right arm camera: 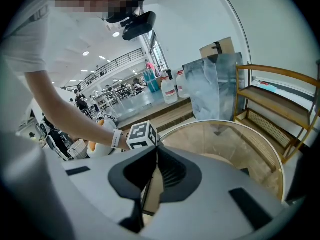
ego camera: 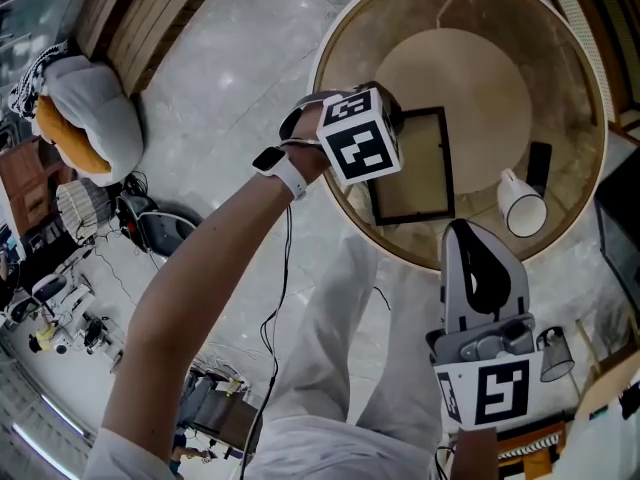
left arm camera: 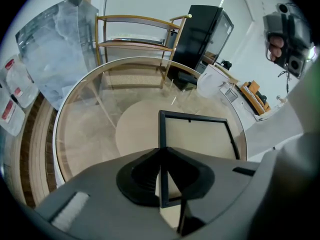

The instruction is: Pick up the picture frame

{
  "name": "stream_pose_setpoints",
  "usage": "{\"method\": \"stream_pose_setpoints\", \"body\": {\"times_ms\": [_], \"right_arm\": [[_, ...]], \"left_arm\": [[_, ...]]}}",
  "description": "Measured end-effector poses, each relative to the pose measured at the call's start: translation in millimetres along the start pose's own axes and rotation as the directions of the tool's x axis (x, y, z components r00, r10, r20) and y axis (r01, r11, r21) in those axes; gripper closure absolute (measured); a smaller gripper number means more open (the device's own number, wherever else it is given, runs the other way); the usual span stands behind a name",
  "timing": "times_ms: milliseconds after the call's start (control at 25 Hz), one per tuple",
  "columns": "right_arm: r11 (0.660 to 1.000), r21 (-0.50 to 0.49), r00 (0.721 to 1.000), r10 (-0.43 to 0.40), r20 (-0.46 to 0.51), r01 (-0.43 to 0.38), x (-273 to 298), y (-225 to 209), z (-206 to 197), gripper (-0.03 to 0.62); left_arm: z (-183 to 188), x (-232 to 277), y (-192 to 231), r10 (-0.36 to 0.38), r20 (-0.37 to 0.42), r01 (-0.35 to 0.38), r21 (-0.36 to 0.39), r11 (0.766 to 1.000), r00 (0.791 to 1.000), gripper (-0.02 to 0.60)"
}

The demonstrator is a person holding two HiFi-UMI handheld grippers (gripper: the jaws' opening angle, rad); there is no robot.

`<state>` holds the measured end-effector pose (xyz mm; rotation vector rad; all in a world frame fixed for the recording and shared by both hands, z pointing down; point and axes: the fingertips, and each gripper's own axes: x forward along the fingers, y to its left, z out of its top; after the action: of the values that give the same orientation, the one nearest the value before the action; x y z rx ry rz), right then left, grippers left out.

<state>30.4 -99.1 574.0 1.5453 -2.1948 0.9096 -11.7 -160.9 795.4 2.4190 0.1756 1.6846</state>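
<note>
Down on the round glass table (ego camera: 360, 58) lies a black picture frame (ego camera: 414, 173). The left tongs (left arm camera: 161, 151) are pinched shut on the left edge of the frame. The right tongs (right arm camera: 156, 148) are closed with nothing in them. In the head view they sit below the frame, off the table. A white mug (ego camera: 522, 206) sits just to the right of the frame. A small black thing (ego camera: 538, 166) is to the right of the frame too.

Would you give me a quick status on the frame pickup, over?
Left gripper shut on the frame edge. Right gripper shut, empty, short of the frame. Frame flat, no lift evident. Mug beside it, apart.
</note>
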Motion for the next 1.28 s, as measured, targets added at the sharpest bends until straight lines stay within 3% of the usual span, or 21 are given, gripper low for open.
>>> {"method": "stream_pose_setpoints", "body": {"times_ms": [320,720,960,1280], "right_arm": [[1.0,-0.025,1.0,-0.011,0.008,0.011,-16.5,1.7,12.9,0.585],[0.995,-0.089,0.998,-0.03,0.063,0.035,-63.9,26.0,65.7,0.585],[0.99,-0.134,0.994,-0.026,0.108,0.04,-106.5,58.7,115.5,0.585],[0.975,-0.22,0.983,0.008,0.182,0.033,-170.8,116.3,203.1,0.585]], "left_arm": [[-12.6,-20.5,-13.3,0.031,0.023,-0.029,-0.092,0.995,0.999,0.538],[-0.1,-124.4,-34.5,0.159,0.117,-0.142,-0.136,0.98,0.98,0.537],[16.6,-225.8,-50.6,0.274,0.19,-0.24,-0.185,0.953,0.943,0.537],[65.3,-383.2,-86.0,0.399,0.296,-0.376,-0.135,0.917,0.868,0.537]]}}
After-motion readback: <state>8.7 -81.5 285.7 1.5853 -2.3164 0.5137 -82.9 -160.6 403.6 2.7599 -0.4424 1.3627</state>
